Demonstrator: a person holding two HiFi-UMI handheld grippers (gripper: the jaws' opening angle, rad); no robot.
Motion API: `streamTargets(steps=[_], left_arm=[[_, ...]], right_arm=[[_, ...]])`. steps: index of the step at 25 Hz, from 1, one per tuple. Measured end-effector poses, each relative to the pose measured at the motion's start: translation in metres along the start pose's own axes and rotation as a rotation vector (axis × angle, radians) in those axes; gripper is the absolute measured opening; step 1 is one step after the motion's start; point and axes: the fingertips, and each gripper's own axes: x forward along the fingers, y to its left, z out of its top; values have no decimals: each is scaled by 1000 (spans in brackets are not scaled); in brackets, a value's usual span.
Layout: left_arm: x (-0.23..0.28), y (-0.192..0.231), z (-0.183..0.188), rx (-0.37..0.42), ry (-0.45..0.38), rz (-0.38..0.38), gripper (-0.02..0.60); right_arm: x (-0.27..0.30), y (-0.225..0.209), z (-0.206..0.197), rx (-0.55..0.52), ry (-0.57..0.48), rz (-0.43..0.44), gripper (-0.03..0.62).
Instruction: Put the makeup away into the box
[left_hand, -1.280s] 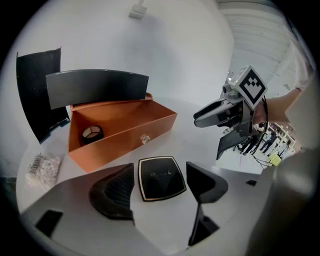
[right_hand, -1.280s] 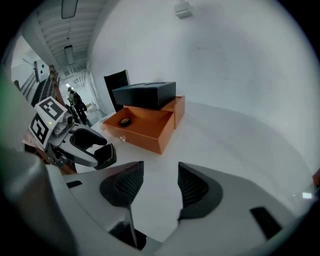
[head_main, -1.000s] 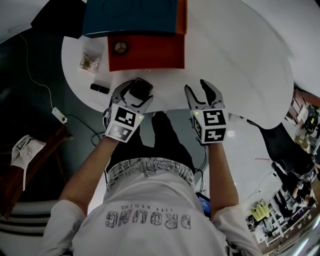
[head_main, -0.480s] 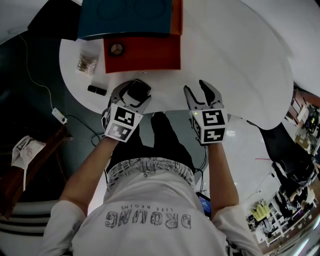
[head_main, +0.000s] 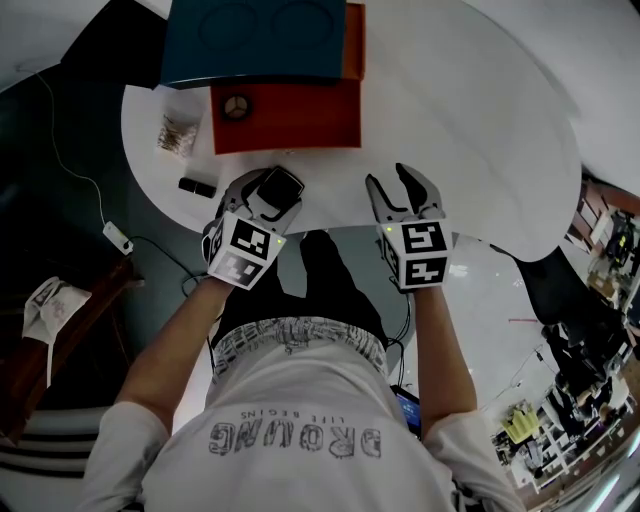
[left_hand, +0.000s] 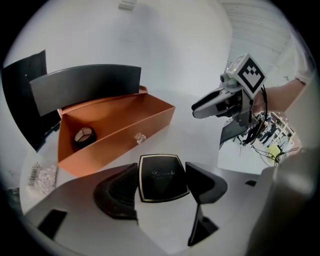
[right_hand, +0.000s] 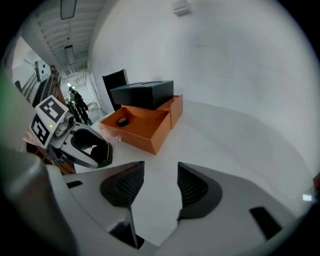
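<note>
The white table (head_main: 470, 130) is seen broad and mostly bare on its right half, with the near rim curving just under both hands, so any drop here is judged likely to go off the edge. The orange box (head_main: 300, 115) is found open at the table's far left, its front wall facing the hands, and it is taken as the target for this carry. The dark lid (head_main: 260, 40) is seen raised behind the box, so entry is best made from the front and above, over the near wall, not from the back. The left tongs (head_main: 268, 195) are seen closed on the black compact (left_hand: 159, 177), both pads pressed to its 2 side edges, held flat near the table's rim and short of the box. The right tongs (head_main: 403, 190) are seen standing wide apart with nothing between them, well clear to the right. The compact should be kept level, lifted above the front wall, and lowered into the bare floor right of the round pot (head_main: 237, 103) already lying in the box's left end. A small clear bag (head_main: 177, 131) and a black tube (head_main: 198, 186) are noted left of the path, near the table's left edge; a straight line forward is judged clear of both.
</note>
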Motion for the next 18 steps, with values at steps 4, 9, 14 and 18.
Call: streamTargets(steps=[4,9,14,18], left_arm=[[0,3,-2,-5,2,-5,328],[-2,6,2,-12,-13,-2,328],[-7,7,12,-23,-36,-9,328],[-9,9,18,-6,-54,-1,328]], right_arm=[[1,1,3,-2,0,-3,221],[2,1,3,1,1,-5,221],[3,3,7,-2,-3,-2,221],[4,2,9,-2,-8,0,221]])
